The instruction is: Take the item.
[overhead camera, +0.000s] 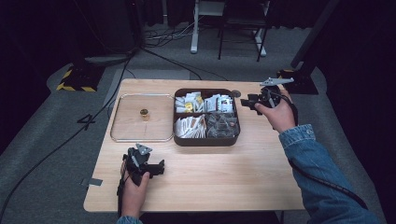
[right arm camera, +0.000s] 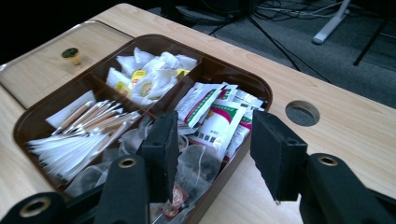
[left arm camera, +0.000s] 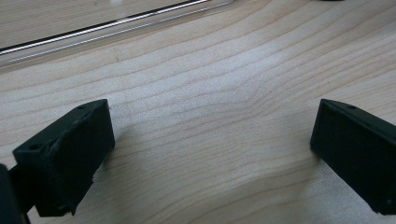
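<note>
Black two-jaw tool, left gripper [overhead camera: 161,167]: held low at the near left of the table [overhead camera: 224,186], jaws spread wide with only bare wood grain between them in the left gripper view; idle.

Pale wood tabletop: light veneer, one round cable hole [right arm camera: 302,113] near the far right corner.

Clear lid [overhead camera: 128,125]: lies flat on the table, just left of the box, with a small brass-coloured knob [overhead camera: 144,113] at its centre.

Brown compartment box [overhead camera: 205,139]: open, four sections. Near left, paper-wrapped sticks [right arm camera: 88,122]; far left, white sachets with yellow marks [right arm camera: 147,77]; far right, red-and-green printed packets [right arm camera: 217,116]; near right, clear-wrapped tea bags [right arm camera: 196,168].

Black two-jaw tool, right gripper [right arm camera: 210,154]: held just beyond the box's right edge, pointing over it, jaws about half apart, nothing between them. In the right gripper view they frame the tea bags and printed packets.

Handling note: the step appears to be picking one item from the right-hand sections. Best done by lowering over a single packet edge that stands proud, closing on that edge only, and lifting straight up so neighbours are not dragged out.

Room: grey carpet [overhead camera: 42,121], trailing cables, yellow-and-black striped stand foot [overhead camera: 74,86] at far left, white desk leg [overhead camera: 196,28] behind; dark surroundings.
</note>
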Action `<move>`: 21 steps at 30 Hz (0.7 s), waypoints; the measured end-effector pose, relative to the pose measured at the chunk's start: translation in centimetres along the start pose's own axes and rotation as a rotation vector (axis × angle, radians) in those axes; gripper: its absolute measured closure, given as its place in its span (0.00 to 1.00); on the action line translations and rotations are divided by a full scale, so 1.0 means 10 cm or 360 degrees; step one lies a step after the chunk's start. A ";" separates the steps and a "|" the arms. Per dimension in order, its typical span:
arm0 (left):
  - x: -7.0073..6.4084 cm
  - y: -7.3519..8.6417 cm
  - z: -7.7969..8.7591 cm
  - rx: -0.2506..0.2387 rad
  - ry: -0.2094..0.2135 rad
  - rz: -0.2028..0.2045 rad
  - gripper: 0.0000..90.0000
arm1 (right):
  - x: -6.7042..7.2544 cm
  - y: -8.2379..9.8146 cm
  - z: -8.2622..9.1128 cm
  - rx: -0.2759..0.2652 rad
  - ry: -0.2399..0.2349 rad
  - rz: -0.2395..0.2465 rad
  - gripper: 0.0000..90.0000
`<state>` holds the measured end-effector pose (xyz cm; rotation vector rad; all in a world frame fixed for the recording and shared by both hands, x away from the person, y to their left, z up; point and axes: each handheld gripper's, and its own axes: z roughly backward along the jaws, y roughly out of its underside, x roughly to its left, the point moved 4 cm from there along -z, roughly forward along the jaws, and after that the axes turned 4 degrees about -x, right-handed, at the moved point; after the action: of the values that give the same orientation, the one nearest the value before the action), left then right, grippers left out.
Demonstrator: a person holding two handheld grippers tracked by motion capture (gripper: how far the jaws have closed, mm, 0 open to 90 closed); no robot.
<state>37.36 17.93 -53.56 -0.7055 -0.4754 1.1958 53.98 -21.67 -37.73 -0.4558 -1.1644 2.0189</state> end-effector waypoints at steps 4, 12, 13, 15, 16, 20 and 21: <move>0.00 0.00 0.00 0.0005 -0.0004 0.0006 0.00 | -0.06 -0.04 -0.11 0.0026 0.0002 -0.0061 0.59; 0.00 -0.01 -0.01 0.0001 -0.0005 0.0008 0.00 | -0.15 -0.03 -0.35 0.0048 0.0009 -0.0114 0.60; 0.00 -0.01 -0.01 0.0001 -0.0005 0.0007 0.00 | -0.18 -0.02 -0.40 0.0031 0.0016 -0.0127 0.60; 0.00 -0.01 -0.01 0.0001 -0.0007 0.0009 0.00 | -0.26 0.02 -0.52 0.0016 0.0060 -0.0168 0.61; 0.00 -0.01 -0.01 0.0001 -0.0006 0.0009 0.00 | -0.29 0.03 -0.55 0.0014 0.0079 -0.0164 0.61; 0.00 -0.01 -0.01 0.0001 -0.0006 0.0009 0.00 | -0.29 0.03 -0.65 0.0020 0.0089 -0.0158 0.61; 0.00 -0.01 -0.01 0.0001 -0.0006 0.0009 0.00 | -0.28 0.04 -0.67 0.0028 0.0086 -0.0152 0.61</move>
<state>37.46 17.94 -53.57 -0.7047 -0.4764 1.2025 59.84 -19.94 -41.71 -0.4352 -1.1141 1.9217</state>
